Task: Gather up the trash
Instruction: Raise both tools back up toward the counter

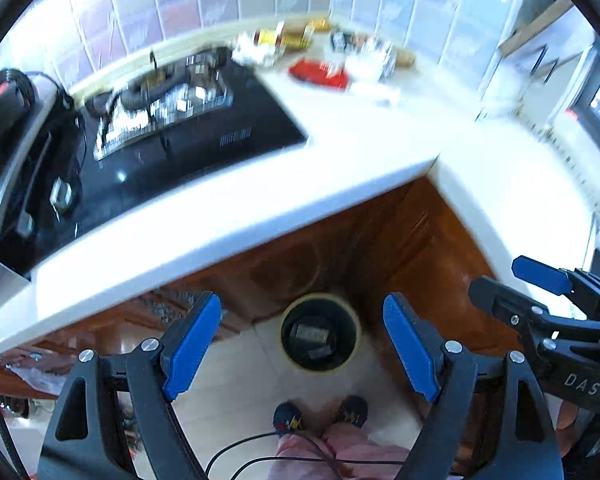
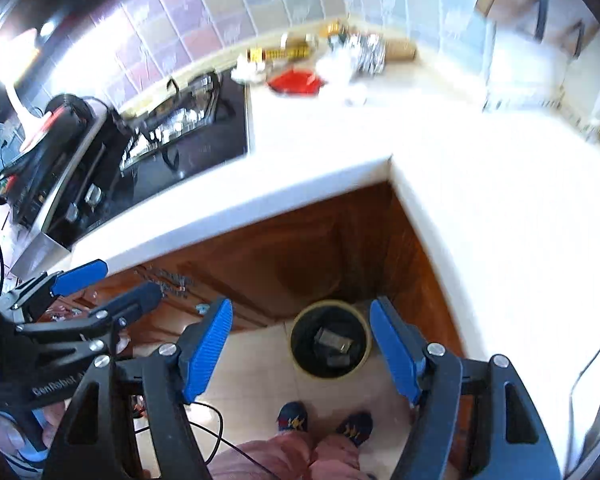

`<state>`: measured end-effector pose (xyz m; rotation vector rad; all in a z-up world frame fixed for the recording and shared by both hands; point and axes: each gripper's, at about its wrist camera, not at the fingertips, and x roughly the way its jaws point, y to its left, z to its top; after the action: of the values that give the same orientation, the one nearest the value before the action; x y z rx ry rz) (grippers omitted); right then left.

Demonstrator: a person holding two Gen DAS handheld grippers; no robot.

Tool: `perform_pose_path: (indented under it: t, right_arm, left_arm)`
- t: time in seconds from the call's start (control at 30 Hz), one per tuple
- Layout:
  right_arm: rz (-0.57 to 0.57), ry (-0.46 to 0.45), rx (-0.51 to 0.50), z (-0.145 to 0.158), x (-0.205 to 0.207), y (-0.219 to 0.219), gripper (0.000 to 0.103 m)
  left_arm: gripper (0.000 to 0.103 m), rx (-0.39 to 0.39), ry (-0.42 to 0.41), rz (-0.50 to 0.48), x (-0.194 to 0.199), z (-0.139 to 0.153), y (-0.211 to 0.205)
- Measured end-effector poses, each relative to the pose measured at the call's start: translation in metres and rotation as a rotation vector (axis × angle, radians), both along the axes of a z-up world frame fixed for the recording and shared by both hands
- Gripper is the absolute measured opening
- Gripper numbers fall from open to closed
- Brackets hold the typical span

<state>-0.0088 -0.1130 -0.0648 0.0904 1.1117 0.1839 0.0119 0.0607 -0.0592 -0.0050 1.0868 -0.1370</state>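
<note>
White countertop (image 1: 260, 200) is carrying the trash pile (image 1: 324, 56) at its back corner by the tiles, strung lengthwise along the wall. The bin (image 1: 320, 332) is standing upright on the floor, mouth up. Left gripper (image 1: 300, 344) and right gripper (image 2: 300, 352) are hanging spread and empty; a reach to the pile looks next.

"DAS" shows on the right tool (image 1: 540, 280); "GenRobot" on the left tool (image 2: 112, 280).
</note>
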Motion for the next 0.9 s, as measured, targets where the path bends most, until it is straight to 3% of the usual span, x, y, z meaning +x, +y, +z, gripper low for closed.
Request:
perform_pose_path:
  t: [0.23, 0.43, 0.57, 0.9]
  right_arm:
    - [0.017, -0.131, -0.019, 0.049, -0.004, -0.020, 0.072]
    - [0.016, -0.196, 0.002, 0.072, 0.001, -0.044, 0.072]
    - [0.023, -0.268, 0.026, 0.085, 0.004, -0.057, 0.072]
    - [0.120, -0.314, -0.094, 0.101, 0.036, -0.051, 0.072]
  left_arm:
    - [0.083, -0.002, -0.120, -0.015, -0.003, 0.051, -0.016]
    - [0.083, -0.010, -0.168, -0.010, 0.001, 0.076, -0.032]
    - [0.083, -0.009, -0.195, 0.001, -0.001, 0.088, -0.039]
    - [0.083, -0.005, -0.217, 0.033, 0.007, 0.099, -0.043]
